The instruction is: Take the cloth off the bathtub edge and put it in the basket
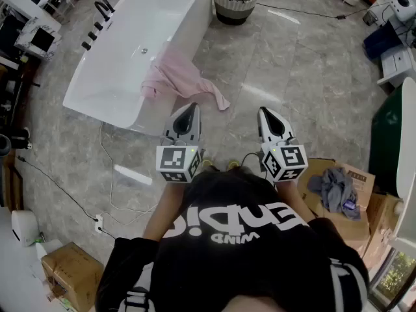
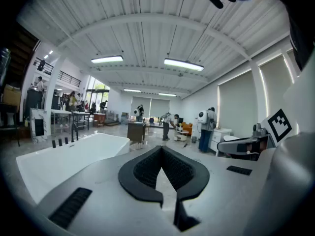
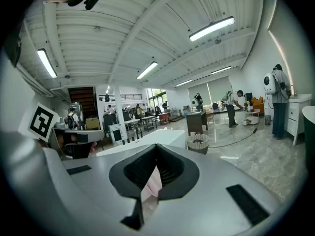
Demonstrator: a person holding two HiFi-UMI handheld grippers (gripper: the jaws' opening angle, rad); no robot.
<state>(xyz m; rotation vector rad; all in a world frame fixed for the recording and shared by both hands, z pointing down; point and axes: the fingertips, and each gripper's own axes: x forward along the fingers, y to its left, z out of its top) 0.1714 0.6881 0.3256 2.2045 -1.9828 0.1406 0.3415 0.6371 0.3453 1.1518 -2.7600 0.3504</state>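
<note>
Pink cloth (image 1: 177,78) draped over bathtub (image 1: 130,44) rim, centre-left of frame; basket (image 1: 235,2) top centre. Left gripper (image 1: 191,108) pressed together, empty; right gripper (image 1: 264,112) likely the same. Both well short of cloth. Advice: spread jaws, pinch the bunched fold deep, lift clear of rim

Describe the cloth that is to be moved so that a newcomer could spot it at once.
Find the long white bathtub at the upper left of the head view. Over its near edge hangs a pink cloth, one end trailing down the outside toward the floor. It alone is pink; the grey cloth at the right lies on a cardboard box.
</note>
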